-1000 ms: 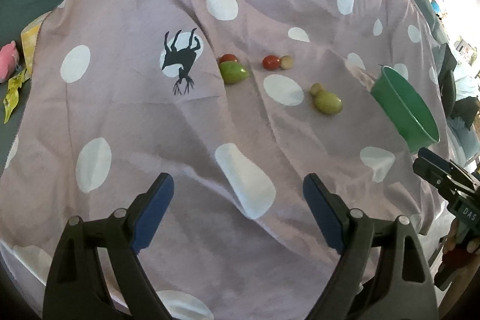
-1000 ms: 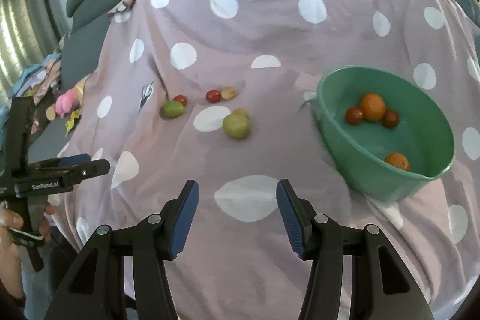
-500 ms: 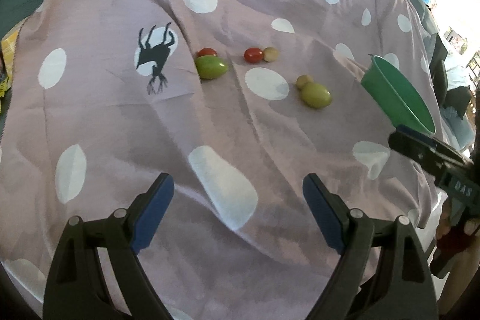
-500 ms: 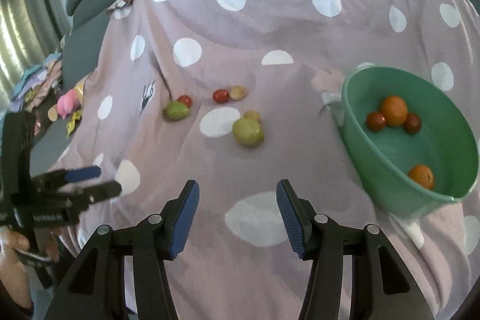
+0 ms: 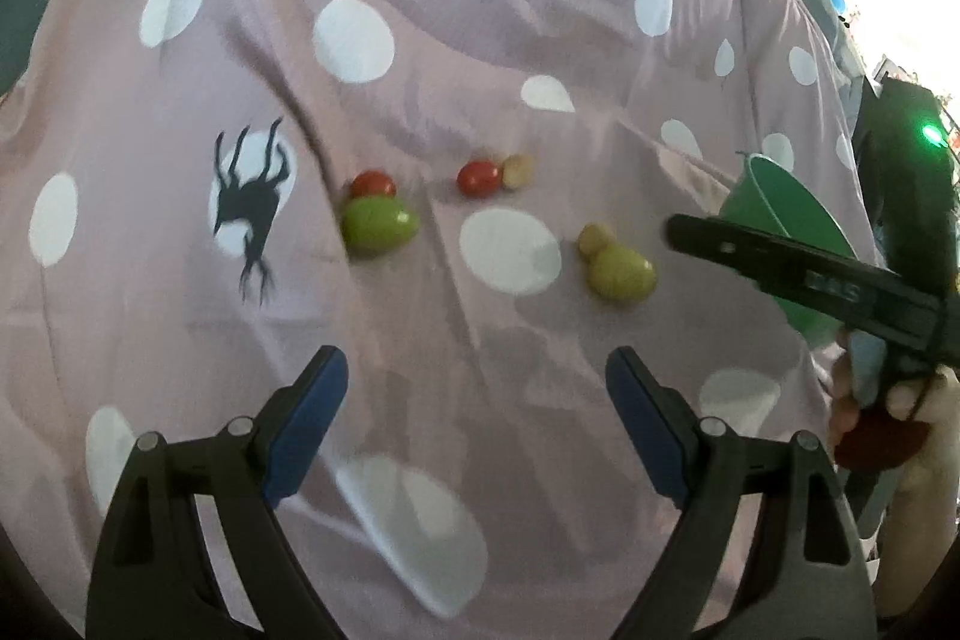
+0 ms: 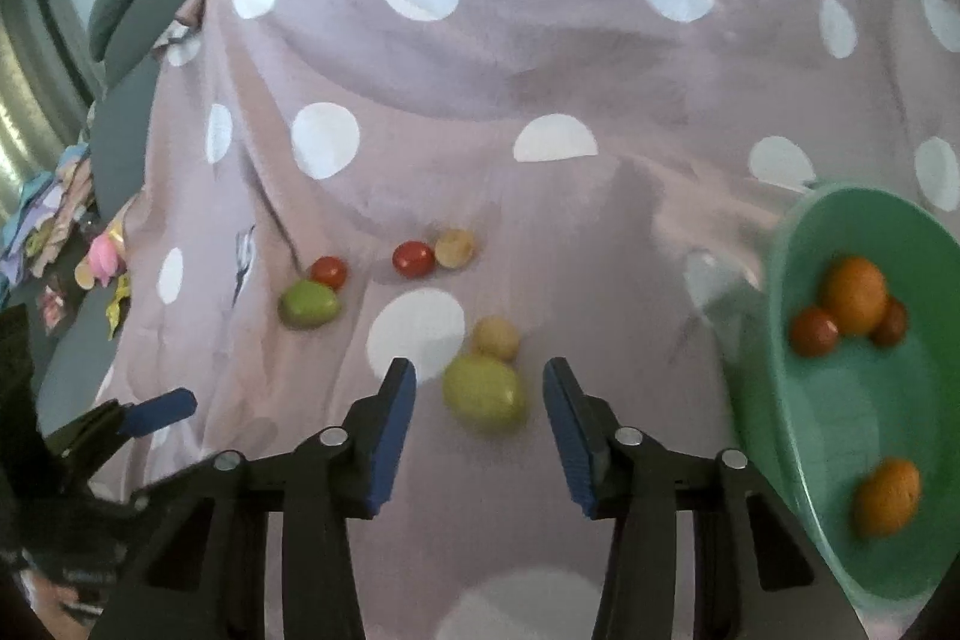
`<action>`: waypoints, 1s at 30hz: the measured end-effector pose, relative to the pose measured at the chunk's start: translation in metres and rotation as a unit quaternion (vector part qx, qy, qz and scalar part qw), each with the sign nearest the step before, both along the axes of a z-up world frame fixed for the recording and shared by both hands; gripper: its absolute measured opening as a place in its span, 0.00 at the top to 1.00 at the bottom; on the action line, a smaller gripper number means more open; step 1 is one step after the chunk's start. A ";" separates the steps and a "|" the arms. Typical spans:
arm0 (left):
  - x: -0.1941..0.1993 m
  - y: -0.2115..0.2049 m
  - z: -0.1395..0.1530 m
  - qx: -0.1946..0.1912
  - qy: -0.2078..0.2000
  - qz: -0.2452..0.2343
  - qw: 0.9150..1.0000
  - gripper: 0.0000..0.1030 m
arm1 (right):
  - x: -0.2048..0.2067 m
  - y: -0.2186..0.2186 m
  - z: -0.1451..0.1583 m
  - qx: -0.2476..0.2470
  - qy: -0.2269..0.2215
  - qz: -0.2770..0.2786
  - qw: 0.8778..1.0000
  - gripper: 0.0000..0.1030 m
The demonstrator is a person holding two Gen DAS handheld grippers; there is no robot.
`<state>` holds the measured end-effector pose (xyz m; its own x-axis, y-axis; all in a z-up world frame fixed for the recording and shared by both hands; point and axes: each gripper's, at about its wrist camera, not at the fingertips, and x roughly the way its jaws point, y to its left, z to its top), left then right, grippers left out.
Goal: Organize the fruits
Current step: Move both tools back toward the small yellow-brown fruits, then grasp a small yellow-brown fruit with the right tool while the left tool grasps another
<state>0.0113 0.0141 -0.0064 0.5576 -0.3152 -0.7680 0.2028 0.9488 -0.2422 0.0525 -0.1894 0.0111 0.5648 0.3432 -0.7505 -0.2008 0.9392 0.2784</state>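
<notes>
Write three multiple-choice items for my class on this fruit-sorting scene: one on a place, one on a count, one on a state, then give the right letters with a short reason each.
1. Where does the small tan fruit nearest the right gripper lie?
A. inside the bowl
B. touching the yellow-green fruit
C. alone on a white dot

2. How many fruits lie in the green bowl?
A. two
B. four
C. six

3. How does the left gripper stand?
A. open, with nothing between its pads
B. shut on a red fruit
C. shut on the bowl's rim

Answers:
1 B: the tan fruit sits right against the far side of the yellow-green one on the spotted cloth.
2 B: two orange and two dark red ones show inside it.
3 A: its blue pads stand wide apart over bare cloth.
</notes>
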 end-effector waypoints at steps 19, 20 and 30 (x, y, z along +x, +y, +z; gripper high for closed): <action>0.060 -0.019 -0.018 0.008 0.023 -0.019 1.000 0.17 | 0.057 0.020 -0.047 -0.050 0.095 0.016 0.994 0.73; 0.063 -0.021 -0.018 0.008 0.023 -0.023 0.999 0.18 | 0.052 0.016 -0.045 -0.044 0.089 0.012 0.995 0.73; 0.113 -0.060 -0.036 -0.027 0.060 -0.048 0.997 0.30 | 0.000 -0.027 -0.034 0.053 0.044 -0.013 0.998 0.73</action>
